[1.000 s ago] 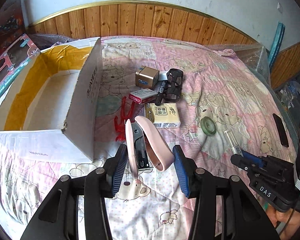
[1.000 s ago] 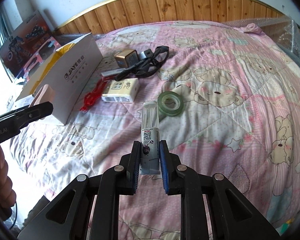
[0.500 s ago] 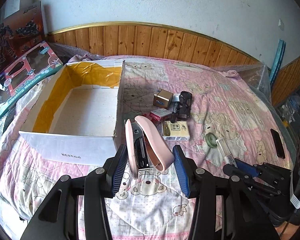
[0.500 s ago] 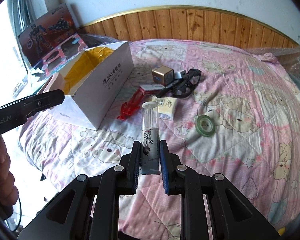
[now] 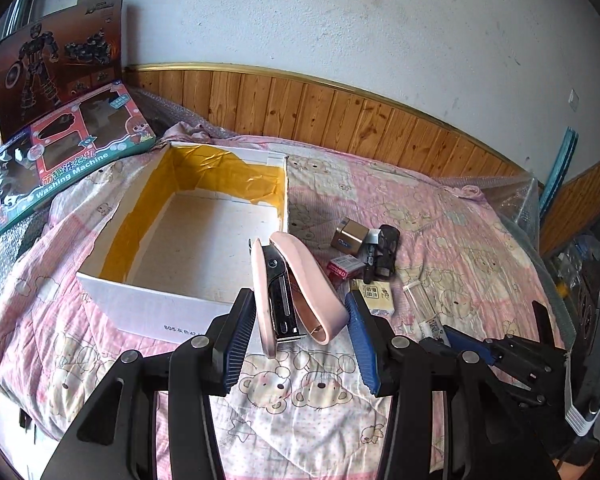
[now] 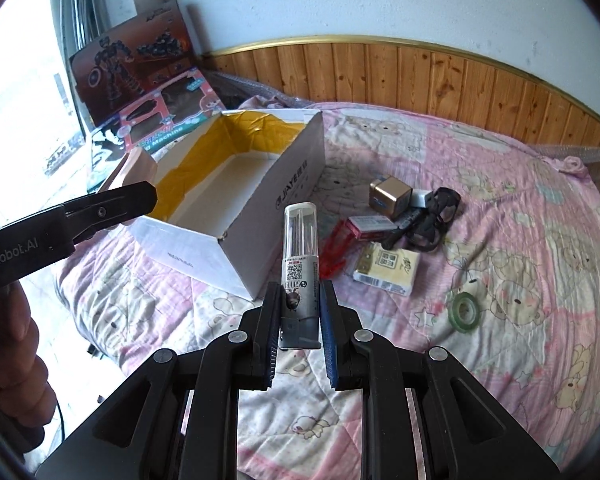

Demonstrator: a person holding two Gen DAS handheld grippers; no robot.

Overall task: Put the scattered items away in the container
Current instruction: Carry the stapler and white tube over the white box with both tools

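Observation:
My left gripper [image 5: 300, 334] is shut on a pink stapler [image 5: 296, 286], held in the air just in front of the near wall of the white cardboard box [image 5: 160, 314]. The box [image 6: 260, 216] is open, lined with yellow tape, and nothing lies in it. My right gripper [image 6: 300, 334] is shut on a clear plastic tube [image 6: 300, 248] with a QR label, held upright above the quilt, right of the box corner. On the quilt lie a gold cube [image 6: 390, 196], a black strap bundle [image 6: 432, 220], a red-white small box [image 6: 370, 224], a red clip [image 6: 336, 250], a yellow-white packet [image 6: 386, 266] and a green tape roll [image 6: 466, 312].
Two toy boxes [image 5: 68, 148] lean at the wall behind the box on the left. The bed meets a wooden wall panel [image 5: 340, 116] at the back. A bubble-wrap sheet [image 5: 516, 196] lies at the far right. A hand [image 6: 8, 364] holds the left gripper.
Both grippers have risen and drawn back with their loads. The left one has swung left, so the box interior now faces it.

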